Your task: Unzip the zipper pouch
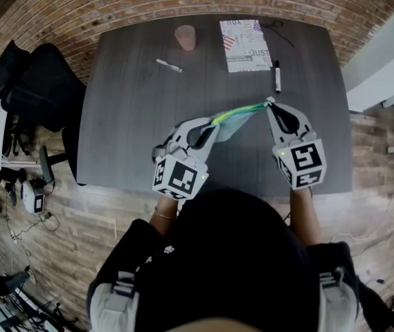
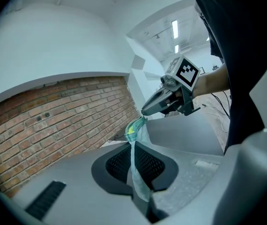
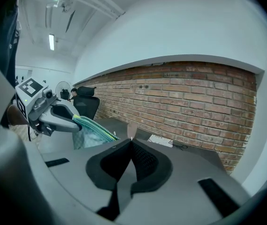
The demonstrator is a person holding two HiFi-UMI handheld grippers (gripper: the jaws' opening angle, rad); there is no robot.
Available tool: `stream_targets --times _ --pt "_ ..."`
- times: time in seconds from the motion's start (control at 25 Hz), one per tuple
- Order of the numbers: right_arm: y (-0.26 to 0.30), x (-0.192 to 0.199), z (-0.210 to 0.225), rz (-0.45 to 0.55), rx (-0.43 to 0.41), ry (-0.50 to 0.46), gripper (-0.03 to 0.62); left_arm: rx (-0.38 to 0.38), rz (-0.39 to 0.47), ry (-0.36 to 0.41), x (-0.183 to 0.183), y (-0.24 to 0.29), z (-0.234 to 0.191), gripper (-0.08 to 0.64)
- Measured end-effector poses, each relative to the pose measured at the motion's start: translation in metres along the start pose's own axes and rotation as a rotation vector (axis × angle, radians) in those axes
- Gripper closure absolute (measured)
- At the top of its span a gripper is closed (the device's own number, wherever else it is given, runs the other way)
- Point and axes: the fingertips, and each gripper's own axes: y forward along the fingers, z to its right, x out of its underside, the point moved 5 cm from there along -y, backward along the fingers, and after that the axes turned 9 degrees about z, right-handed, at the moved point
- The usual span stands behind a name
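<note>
The pouch (image 1: 235, 120) is thin, see-through teal with a green-yellow zipper edge. It is stretched taut in the air over the near half of the dark table (image 1: 131, 123). Its long axis runs from the left gripper (image 1: 214, 124), clamped tight on its near-left end, out to the right gripper (image 1: 271, 102), pinched shut on the very tip of the zipper end. A cup (image 1: 185, 37), pen (image 1: 169, 66), booklet (image 1: 245, 45) and marker (image 1: 277, 76) sit well apart by the far edge.
</note>
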Motion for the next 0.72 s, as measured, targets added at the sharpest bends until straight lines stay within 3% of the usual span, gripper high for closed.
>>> stream_targets --times 0.72 --pt "0.0 0.009 0.013 -0.026 0.022 -0.004 0.592 -0.018 -0.005 -0.011 0.003 -0.002 -0.007 0.554"
